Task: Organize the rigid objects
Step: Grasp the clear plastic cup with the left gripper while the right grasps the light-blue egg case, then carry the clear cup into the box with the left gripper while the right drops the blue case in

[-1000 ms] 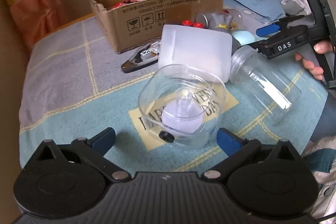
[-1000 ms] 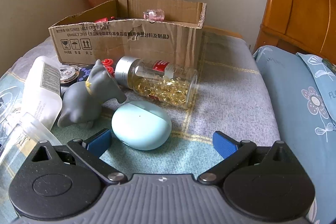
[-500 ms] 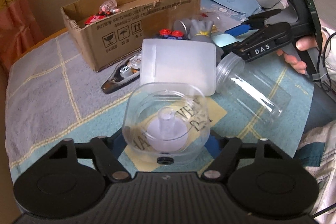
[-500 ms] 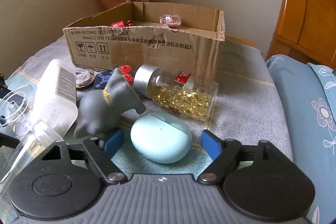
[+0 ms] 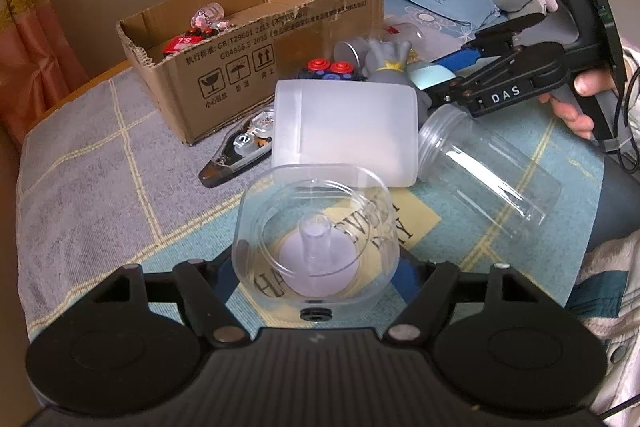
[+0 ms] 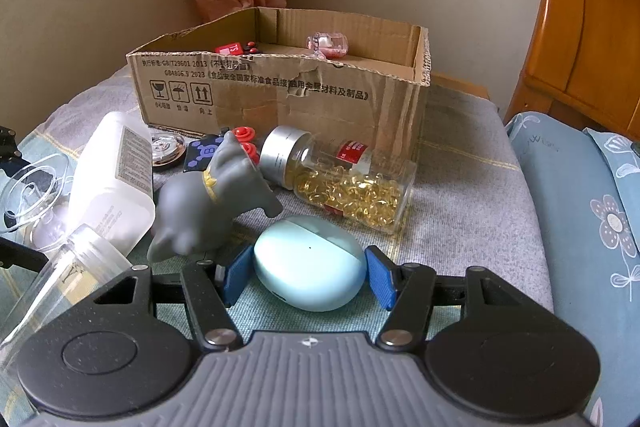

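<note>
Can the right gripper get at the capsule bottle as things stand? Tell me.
Probably not right now. The right gripper is closing around the pale blue oval case, which lies between it and the capsule bottle. The bottle itself lies uncovered on the bedspread, just beyond the case, beside the grey toy.

**Pale blue, grey and gold on the bed**

A pale blue oval case (image 6: 310,261) sits between royal-blue claw pads (image 6: 378,277). The toy elephant (image 6: 212,199) is grey with a yellow collar. Golden capsules fill the silver-capped bottle (image 6: 340,179). The cardboard box (image 6: 280,91) is brown with black print; the bedspread (image 5: 100,167) is grey-teal with yellow lines.
</note>
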`<state>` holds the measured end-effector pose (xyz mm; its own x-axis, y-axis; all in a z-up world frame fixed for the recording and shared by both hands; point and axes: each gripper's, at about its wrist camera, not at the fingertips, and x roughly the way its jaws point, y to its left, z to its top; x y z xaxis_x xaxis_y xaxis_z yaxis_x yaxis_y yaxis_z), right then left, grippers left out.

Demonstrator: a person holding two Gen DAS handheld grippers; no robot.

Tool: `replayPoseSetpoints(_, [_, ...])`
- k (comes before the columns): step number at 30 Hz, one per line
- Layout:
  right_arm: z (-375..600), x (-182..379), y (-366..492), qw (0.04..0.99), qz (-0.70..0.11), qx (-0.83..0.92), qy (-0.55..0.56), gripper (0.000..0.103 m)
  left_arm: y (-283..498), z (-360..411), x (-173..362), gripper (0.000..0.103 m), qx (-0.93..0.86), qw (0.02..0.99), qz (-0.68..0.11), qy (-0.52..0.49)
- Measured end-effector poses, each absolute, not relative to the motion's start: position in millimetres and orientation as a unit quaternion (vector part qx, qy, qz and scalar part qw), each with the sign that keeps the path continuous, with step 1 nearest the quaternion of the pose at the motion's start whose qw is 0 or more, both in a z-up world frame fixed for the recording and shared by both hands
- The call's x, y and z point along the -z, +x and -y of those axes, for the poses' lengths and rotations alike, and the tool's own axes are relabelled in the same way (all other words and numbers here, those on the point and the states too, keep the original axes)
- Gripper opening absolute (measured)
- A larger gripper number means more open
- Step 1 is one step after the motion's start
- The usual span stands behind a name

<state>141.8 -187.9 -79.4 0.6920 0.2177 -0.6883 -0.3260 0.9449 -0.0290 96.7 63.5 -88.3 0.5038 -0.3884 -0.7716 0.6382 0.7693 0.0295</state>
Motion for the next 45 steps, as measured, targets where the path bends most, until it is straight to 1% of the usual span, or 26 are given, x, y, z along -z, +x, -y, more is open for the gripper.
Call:
replayPoseSetpoints(9, [189.5, 74.6, 138.3, 0.906, -0.386, -0.154, -0.077, 0.065, 98.9, -69.5, 80.1, 0.073, 0.286, 0.852, -0.417, 0.138])
replayPoseSetpoints(21, [196.2, 49.0, 122.8, 0.896, -0.388, -0.188, -0.11, 0.065, 97.9, -74.6, 48.2, 0.073, 0.27, 0.847, -0.436, 0.137])
replayPoseSetpoints(28, [197.3, 19.8, 122.1, 0.897, -0.37, -0.215, -0.112, 0.065, 107.3, -72.9, 23.9, 0.073, 0.258, 0.851, -0.438, 0.134])
replayPoseSetpoints(36, [199.0, -18.4, 139.6, 0.907, -0.337, -0.229, -0.102, 0.065, 129.4, -61.7, -6.7, 0.073, 0.257, 0.86, -0.419, 0.139])
replayPoseSetpoints(41, [196.4, -38.5, 159.5, 0.913, -0.321, -0.229, -0.104, 0.065, 151.7, -52.5, -26.2, 0.073, 0.259, 0.867, -0.4, 0.145])
replayPoseSetpoints(45, [192.5, -50.6, 182.3, 0.917, -0.313, -0.225, -0.104, 0.065, 183.1, -47.8, -39.8, 0.073, 0.256, 0.874, -0.393, 0.13])
